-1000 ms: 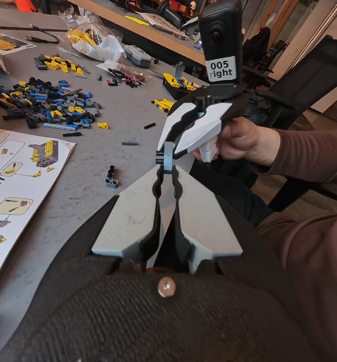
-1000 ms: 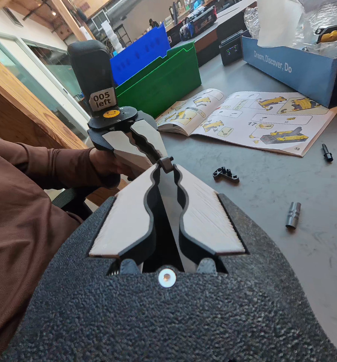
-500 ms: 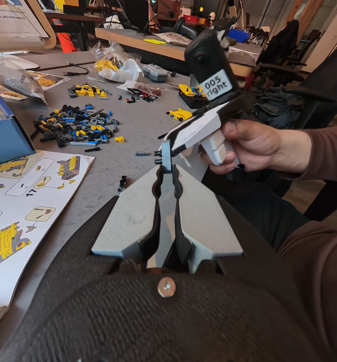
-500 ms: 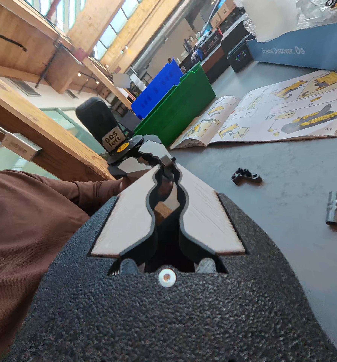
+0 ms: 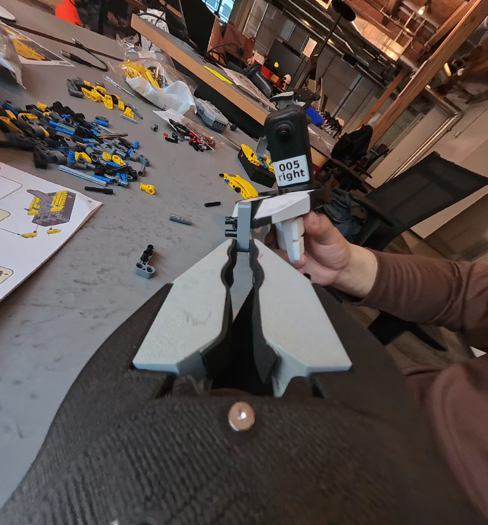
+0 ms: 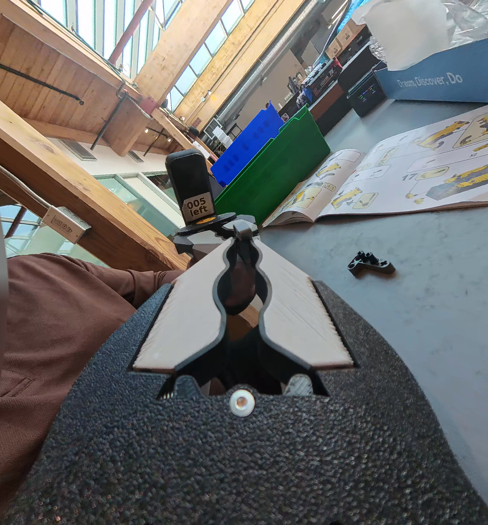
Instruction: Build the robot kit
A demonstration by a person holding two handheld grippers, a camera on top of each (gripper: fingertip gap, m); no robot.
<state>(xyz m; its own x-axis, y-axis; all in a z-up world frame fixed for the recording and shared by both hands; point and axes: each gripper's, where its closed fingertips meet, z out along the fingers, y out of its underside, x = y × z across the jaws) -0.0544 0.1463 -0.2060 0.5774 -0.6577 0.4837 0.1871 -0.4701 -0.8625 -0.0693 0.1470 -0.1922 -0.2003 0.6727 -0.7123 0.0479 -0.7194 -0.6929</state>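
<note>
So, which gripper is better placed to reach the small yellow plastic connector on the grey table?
Left, probably. The small yellow plastic connector lies ahead of the left gripper; the right wrist view does not show it. Both grip the grey plastic beam, so one releases first.

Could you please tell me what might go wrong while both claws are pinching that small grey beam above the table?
1. The left claw and right claw both grip the small grey plastic beam with black pins only at their tips, so twisting could make it slip.
2. It is held near the grey table's edge, so if dropped it might fall to the floor.
</note>
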